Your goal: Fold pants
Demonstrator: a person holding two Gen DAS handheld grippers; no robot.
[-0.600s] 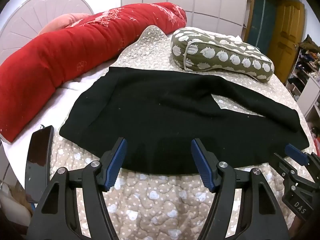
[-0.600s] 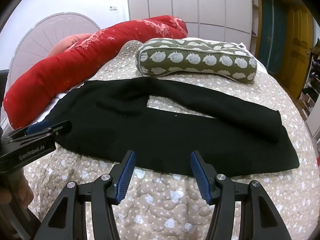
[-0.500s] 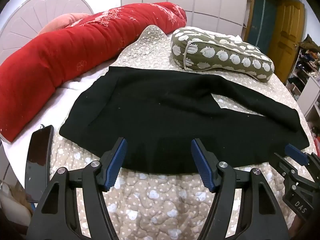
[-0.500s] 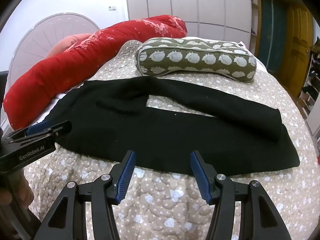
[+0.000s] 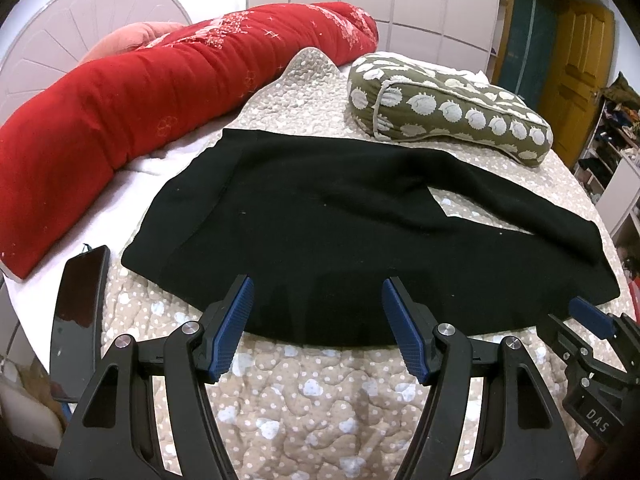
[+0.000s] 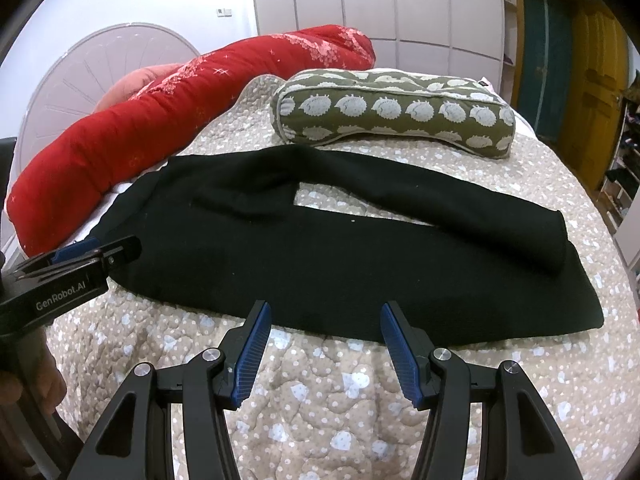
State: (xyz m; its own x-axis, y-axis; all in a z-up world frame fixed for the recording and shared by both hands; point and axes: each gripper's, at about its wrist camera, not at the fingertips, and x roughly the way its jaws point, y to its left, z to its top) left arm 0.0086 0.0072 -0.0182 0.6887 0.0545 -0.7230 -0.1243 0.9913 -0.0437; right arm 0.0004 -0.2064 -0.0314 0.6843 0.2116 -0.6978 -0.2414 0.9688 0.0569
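Nothing shifted since earlier frames. Pants (image 5: pixel 360 240) flat on quilt (image 5: pixel 320 392), legs rightward, far cuff overlapping near leg. Left gripper (image 5: pixel 316 320) and right gripper (image 6: pixel 325 344) spread wide, holding nothing, above near hem. Phone (image 5: pixel 78 312) partly cut off.

A long red bolster (image 5: pixel 152 108) lies along the bed's (image 5: pixel 304 392) far left edge. An olive pillow (image 6: pixel 396 114) with white hedgehogs sits near the far edge, and a dark phone (image 5: pixel 78 316) rests at the near left edge.
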